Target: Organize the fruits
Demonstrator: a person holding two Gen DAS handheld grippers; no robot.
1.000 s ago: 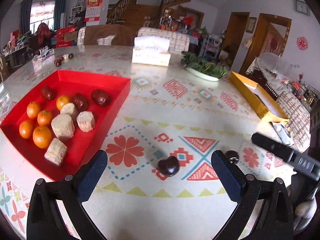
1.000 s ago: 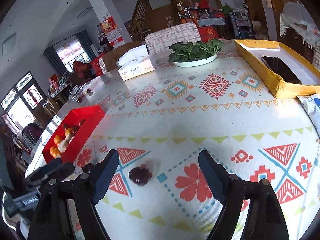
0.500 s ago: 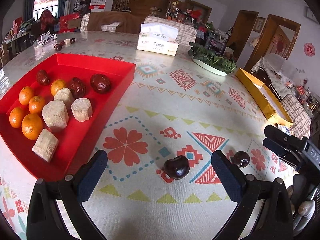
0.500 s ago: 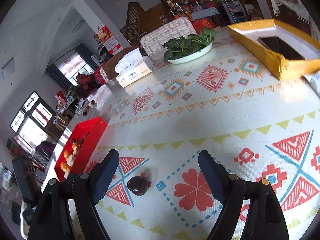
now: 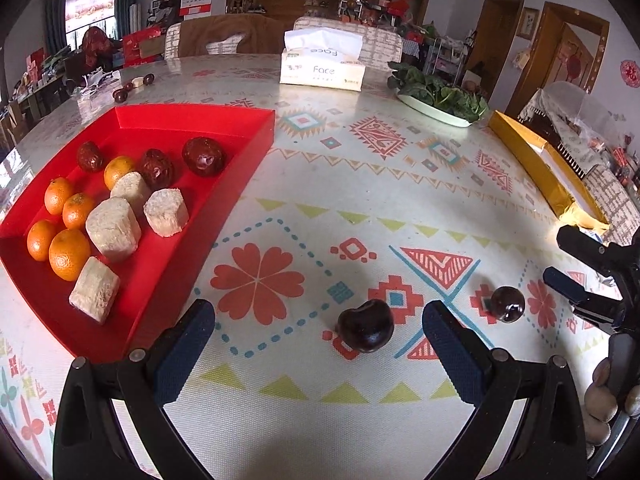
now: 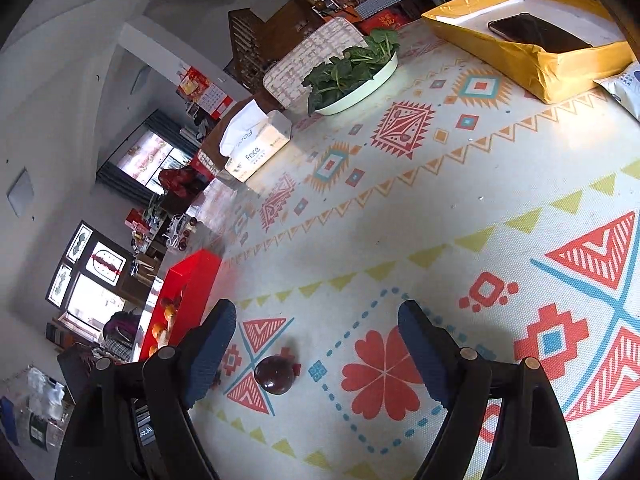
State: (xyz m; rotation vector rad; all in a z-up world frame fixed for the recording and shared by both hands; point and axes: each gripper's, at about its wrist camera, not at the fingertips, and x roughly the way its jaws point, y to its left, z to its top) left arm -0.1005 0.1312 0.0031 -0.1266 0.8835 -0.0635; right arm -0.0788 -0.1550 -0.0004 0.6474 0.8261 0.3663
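Observation:
A dark cherry-like fruit lies on the patterned tablecloth between the fingers of my open left gripper, closer to the right finger, untouched. A smaller dark fruit rests further right, just in front of my right gripper. In the right wrist view that small fruit sits between the wide-apart fingers of the right gripper, nearer the left one, with nothing pressing on it. The red tray at the left holds several oranges, dark red fruits and pale chunks.
At the back stand a tissue box and a plate of greens. A yellow box with a dark phone in it lies along the right edge, a snack packet beside it. A few small fruits sit far back left.
The left view has tipped downward, so the tray and cherry-like fruit show larger and nearer. The right gripper has rolled and come in closer to the small dark fruit.

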